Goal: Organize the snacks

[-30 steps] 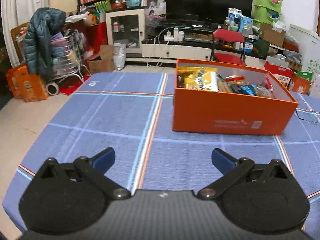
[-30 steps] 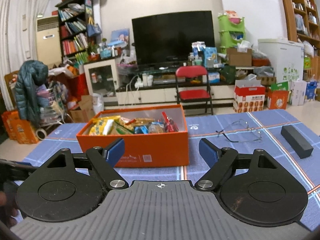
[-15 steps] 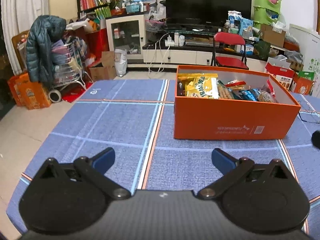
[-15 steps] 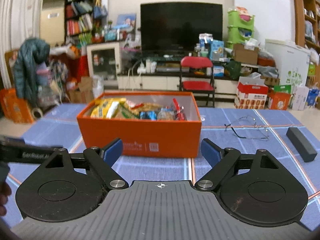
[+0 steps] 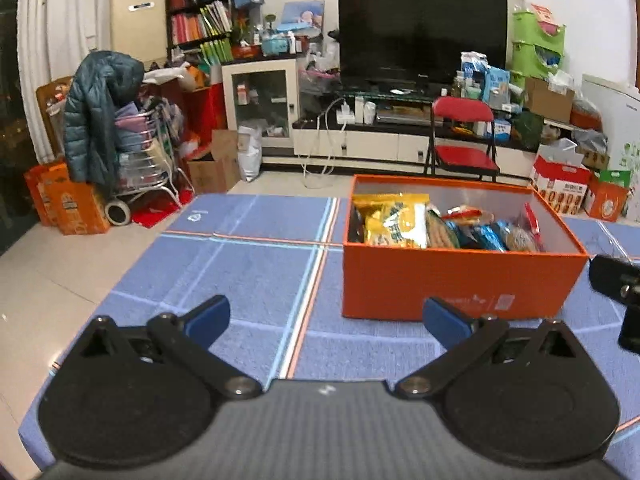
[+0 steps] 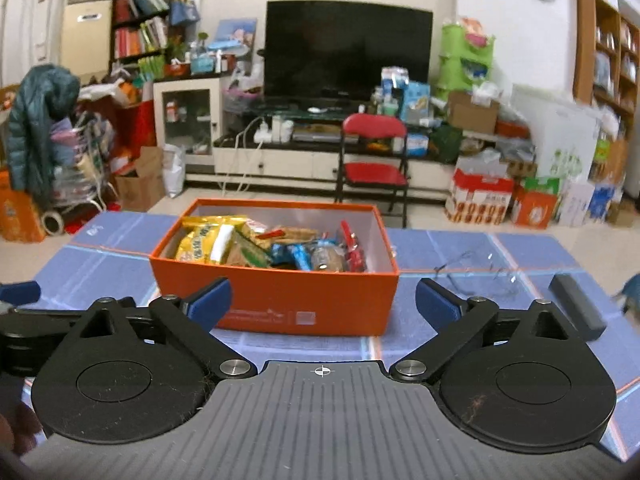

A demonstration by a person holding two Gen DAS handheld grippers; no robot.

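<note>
left gripper (image 5: pixel 326 320): jaws spread wide, empty, blue-tipped fingers (image 5: pixel 208 318) low over table
right gripper (image 6: pixel 322 300): jaws released, nothing between them, aimed at box front
box: orange rectangular cardboard box (image 6: pixel 280 304), open top, at 12 o'clock of right gripper, 1 o'clock of left
snacks: yellow crinkly snack bag (image 6: pixel 206 240) at box's 9 o'clock end; blue wrappers (image 6: pixel 294 254) mid; red packet (image 6: pixel 352 246) at 3 o'clock end
table: blue cloth with orange and white stripes (image 5: pixel 248 256)
extras: thin wire-frame glasses (image 6: pixel 476 276) and black rectangular block (image 6: pixel 576 312) at 3 o'clock of box
</note>
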